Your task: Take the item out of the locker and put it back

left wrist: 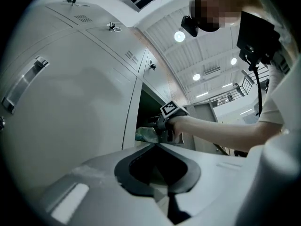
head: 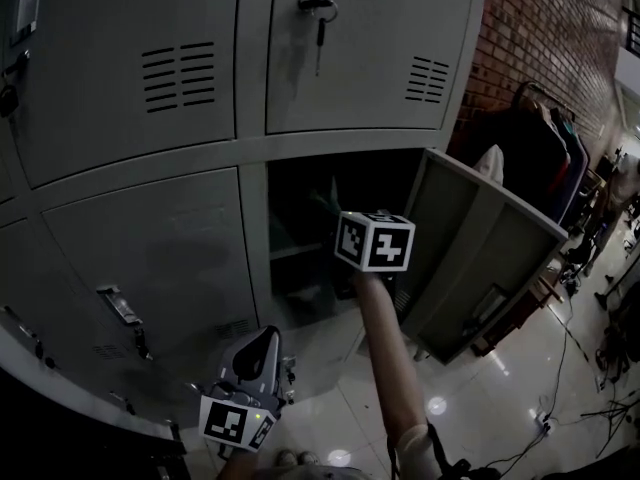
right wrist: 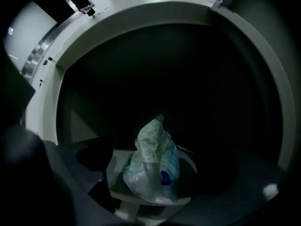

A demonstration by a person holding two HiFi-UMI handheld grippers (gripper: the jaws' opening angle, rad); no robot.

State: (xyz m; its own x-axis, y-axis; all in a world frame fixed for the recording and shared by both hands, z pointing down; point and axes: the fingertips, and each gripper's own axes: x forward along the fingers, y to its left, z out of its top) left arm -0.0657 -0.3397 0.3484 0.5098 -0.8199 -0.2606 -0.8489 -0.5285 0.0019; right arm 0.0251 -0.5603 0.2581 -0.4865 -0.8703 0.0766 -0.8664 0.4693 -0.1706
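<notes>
The lower middle locker (head: 300, 228) stands with its door (head: 480, 258) swung to the right. My right gripper (right wrist: 157, 164) reaches into it, and in the head view only its marker cube (head: 373, 241) and the forearm show. Its jaws stand wide apart and open. Between them, touching neither, is a crumpled pale plastic bag (right wrist: 153, 166) with a blue label, upright on a pale surface inside the dark locker. In the left gripper view the bag (left wrist: 146, 134) shows at the locker mouth beside the right gripper (left wrist: 163, 125). My left gripper (head: 262, 343) hangs low before the shut lockers, jaws together and empty.
Shut grey locker doors (head: 150, 258) fill the left and the top, one with a key in its lock (head: 318, 13). A clothes rack (head: 540, 138) stands by a brick wall at the right. Cables (head: 600, 388) lie on the glossy floor.
</notes>
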